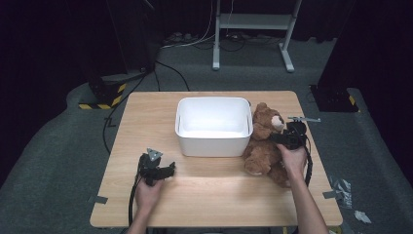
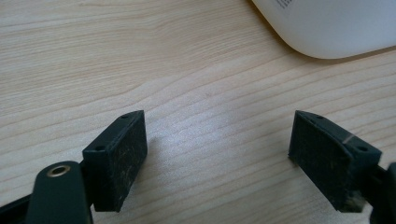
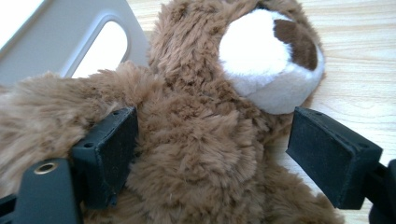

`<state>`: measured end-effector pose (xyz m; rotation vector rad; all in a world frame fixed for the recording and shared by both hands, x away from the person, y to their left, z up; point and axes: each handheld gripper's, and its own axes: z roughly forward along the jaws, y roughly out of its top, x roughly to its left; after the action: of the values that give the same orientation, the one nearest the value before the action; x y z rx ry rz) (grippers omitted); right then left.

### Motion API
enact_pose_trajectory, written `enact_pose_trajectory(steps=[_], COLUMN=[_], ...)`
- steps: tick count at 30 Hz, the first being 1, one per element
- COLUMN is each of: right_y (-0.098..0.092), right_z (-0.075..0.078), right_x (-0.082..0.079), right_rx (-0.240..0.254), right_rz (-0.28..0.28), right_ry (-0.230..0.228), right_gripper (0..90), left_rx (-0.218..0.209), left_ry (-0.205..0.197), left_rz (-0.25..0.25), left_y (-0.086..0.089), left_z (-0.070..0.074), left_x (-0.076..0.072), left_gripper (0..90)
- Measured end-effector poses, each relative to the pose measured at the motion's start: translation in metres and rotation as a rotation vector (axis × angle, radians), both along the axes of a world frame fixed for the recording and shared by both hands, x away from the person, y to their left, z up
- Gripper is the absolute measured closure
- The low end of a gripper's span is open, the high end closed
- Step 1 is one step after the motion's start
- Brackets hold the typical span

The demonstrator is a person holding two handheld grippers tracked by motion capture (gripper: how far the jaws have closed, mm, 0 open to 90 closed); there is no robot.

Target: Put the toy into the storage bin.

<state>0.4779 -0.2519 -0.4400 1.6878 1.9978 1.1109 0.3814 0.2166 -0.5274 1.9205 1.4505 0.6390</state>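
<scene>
Now our right gripper [image 3: 212, 154] straddles the teddy bear [image 3: 196, 140] beside the white bin [image 1: 214, 126] — jaws open; we close squarely on the torso — left gripper [image 2: 217, 154] open, idle over the worktop [image 2: 140, 60].

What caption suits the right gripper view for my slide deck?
Open right gripper straddles the brown teddy bear's chest beside the white bin.

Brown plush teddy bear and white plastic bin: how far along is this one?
Early. Nothing looks done: the white plastic bin holds nothing, and the brown plush teddy bear lies on the light wooden table against the bin's right wall. In hand: the right gripper is open, jaws either side of the bear's chest. The left gripper hangs open over bare wood. Left, probably: closing, lifting, placing the bear inside.
</scene>
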Motion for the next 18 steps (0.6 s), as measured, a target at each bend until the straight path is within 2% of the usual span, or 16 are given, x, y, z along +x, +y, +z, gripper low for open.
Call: enact_pose_trajectory(steps=[10, 18], right_y=[0.005, 0.007], right_z=[-0.008, -0.023], right_x=[0.006, 0.015], right_rx=[0.019, 0.049], right_rz=[0.010, 0.034], right_ry=[0.025, 0.078], right_gripper=[15.8, 15.8], left_rx=[-0.001, -0.003], left_ry=[-0.001, 0.002], left_rz=[0.000, 0.004], left_y=[0.000, 0.000], left_z=[0.000, 0.000], left_x=[0.000, 0.000], left_gripper=[19.3, 19.3])
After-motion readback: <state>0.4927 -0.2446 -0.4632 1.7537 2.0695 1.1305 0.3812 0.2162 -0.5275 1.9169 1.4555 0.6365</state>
